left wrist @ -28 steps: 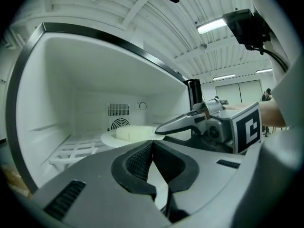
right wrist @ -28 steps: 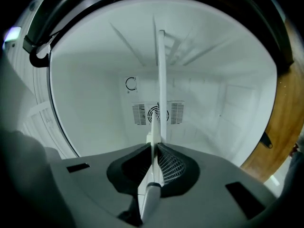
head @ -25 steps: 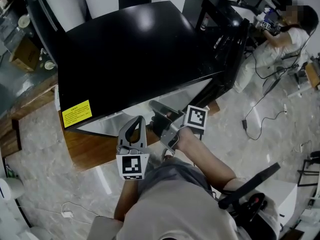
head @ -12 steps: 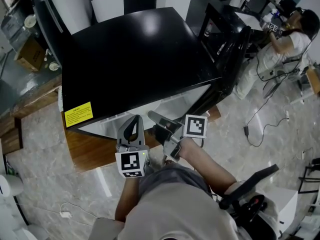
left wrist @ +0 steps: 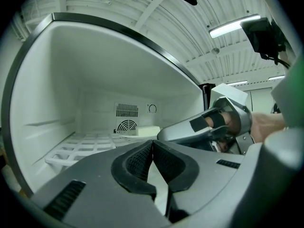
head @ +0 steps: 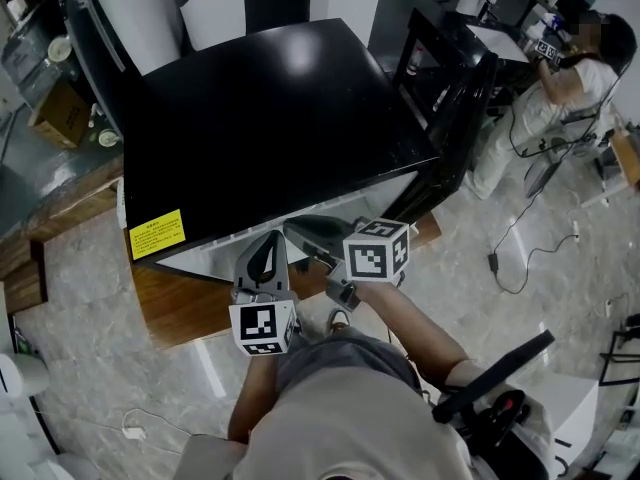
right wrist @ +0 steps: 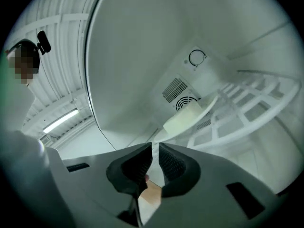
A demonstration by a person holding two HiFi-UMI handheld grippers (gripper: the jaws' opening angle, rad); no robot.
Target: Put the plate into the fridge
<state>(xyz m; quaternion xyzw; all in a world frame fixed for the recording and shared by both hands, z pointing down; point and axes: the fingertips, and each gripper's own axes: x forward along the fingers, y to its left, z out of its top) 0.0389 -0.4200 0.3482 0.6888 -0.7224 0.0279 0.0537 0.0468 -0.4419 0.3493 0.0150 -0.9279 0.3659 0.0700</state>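
Reaching into the open front of the fridge (head: 270,118) from under its black top edge; met a wide white cavity (left wrist: 71,80) ahead, with ceiling and side walls well apart from both tools and a dark frame rim curving round the mouth; kept the left gripper (head: 266,243) (left wrist: 152,144) just beside the right gripper (head: 292,231) (left wrist: 164,135), the right one further in.

Noted the wire shelf (left wrist: 90,144) (right wrist: 247,108) spanning the cavity floor and a round fan vent (left wrist: 127,126) (right wrist: 187,102) on the back wall; outside, a yellow label (head: 155,232) on the fridge's front edge, a wooden board (head: 170,303) beneath it, a black rack (head: 455,68) close on the right, and a person (head: 565,78) beyond that, well apart.

Held the left jaws pressed together at the tips, empty; held the right gripper (right wrist: 155,148) parted by only a thin slit, gripping nothing.

Saw the plate (left wrist: 137,131) (right wrist: 187,118) lying flat on the shelf near the back wall, below the vent, just ahead of the right tips; could not tell whether touching.
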